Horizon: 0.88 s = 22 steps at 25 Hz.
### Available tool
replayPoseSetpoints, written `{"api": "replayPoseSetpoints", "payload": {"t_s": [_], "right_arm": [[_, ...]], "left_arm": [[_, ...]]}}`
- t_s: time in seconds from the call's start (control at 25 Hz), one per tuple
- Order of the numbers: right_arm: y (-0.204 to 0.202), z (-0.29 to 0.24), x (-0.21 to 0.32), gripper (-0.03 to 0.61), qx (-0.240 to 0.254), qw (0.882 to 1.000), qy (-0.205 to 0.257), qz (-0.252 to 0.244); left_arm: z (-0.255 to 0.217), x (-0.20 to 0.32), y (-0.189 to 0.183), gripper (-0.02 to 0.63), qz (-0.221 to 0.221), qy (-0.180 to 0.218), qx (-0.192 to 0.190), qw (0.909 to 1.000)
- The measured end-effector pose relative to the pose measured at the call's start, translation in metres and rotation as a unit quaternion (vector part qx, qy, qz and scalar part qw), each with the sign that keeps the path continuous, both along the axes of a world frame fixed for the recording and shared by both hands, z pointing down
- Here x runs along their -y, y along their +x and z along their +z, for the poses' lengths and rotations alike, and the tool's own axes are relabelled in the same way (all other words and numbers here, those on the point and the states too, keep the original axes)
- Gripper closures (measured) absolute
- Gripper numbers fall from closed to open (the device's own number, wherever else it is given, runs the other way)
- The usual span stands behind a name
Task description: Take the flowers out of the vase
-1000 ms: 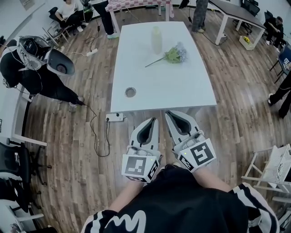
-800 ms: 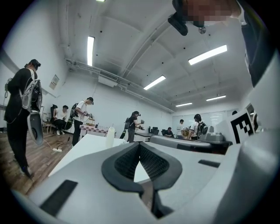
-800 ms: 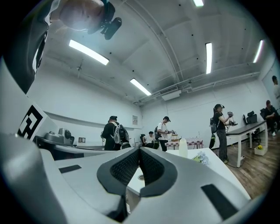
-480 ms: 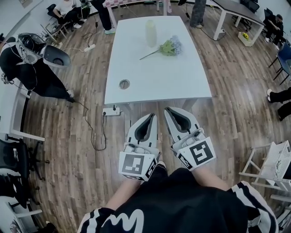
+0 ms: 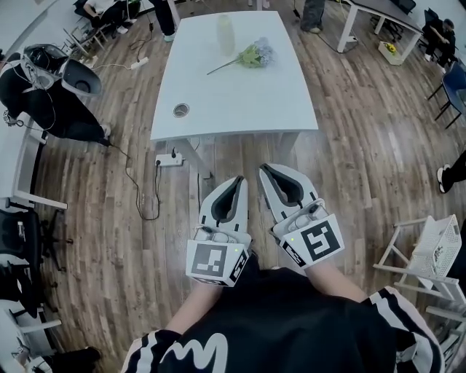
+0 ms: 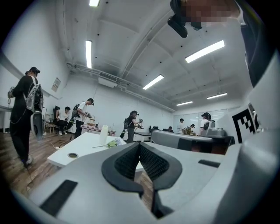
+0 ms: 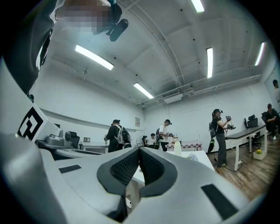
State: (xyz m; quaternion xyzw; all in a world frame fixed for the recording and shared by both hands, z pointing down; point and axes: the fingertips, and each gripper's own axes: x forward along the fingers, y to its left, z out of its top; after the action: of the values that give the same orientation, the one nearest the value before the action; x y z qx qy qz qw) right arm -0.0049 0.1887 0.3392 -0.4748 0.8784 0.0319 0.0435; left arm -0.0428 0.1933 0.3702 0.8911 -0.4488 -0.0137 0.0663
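Observation:
A pale vase (image 5: 226, 34) stands at the far end of the white table (image 5: 240, 102). The bunch of flowers (image 5: 252, 55) lies flat on the tabletop beside it, stem toward the left. Both grippers are held close to my body over the wooden floor, well short of the table's near edge. My left gripper (image 5: 236, 181) and my right gripper (image 5: 267, 170) are shut with nothing between the pads. In the left gripper view the vase (image 6: 103, 134) and flowers (image 6: 113, 143) show far off beyond the closed left gripper (image 6: 140, 146). The right gripper view shows the vase (image 7: 177, 148) past the closed right gripper (image 7: 139, 151).
A round cable hole (image 5: 180, 110) sits in the table's near left part. A power strip (image 5: 166, 161) and cable lie on the floor under the table's edge. A person (image 5: 51, 95) stands at the left, a white wire rack (image 5: 435, 255) at the right. Other tables (image 5: 378, 14) stand beyond.
The table with vase and flowers has slid farther away toward the top of the head view. Both grippers have drawn back with my body and stay shut.

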Motion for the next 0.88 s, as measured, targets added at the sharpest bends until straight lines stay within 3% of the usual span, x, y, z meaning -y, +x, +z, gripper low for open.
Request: {"api": "replayPoseSetpoints", "payload": {"t_s": [0.44, 0.88], "right_arm": [[0.035, -0.009, -0.088, 0.561, -0.006, 1.000, 0.007, -0.024], [0.040, -0.011, -0.132, 0.560, -0.007, 0.999, 0.008, -0.033]], "left_arm": [[-0.011, -0.089, 0.038, 0.609, -0.020, 0.015, -0.006, 0.9997], [-0.018, -0.131, 0.042, 0.609, -0.031, 0.023, -0.005, 0.9993]]}}
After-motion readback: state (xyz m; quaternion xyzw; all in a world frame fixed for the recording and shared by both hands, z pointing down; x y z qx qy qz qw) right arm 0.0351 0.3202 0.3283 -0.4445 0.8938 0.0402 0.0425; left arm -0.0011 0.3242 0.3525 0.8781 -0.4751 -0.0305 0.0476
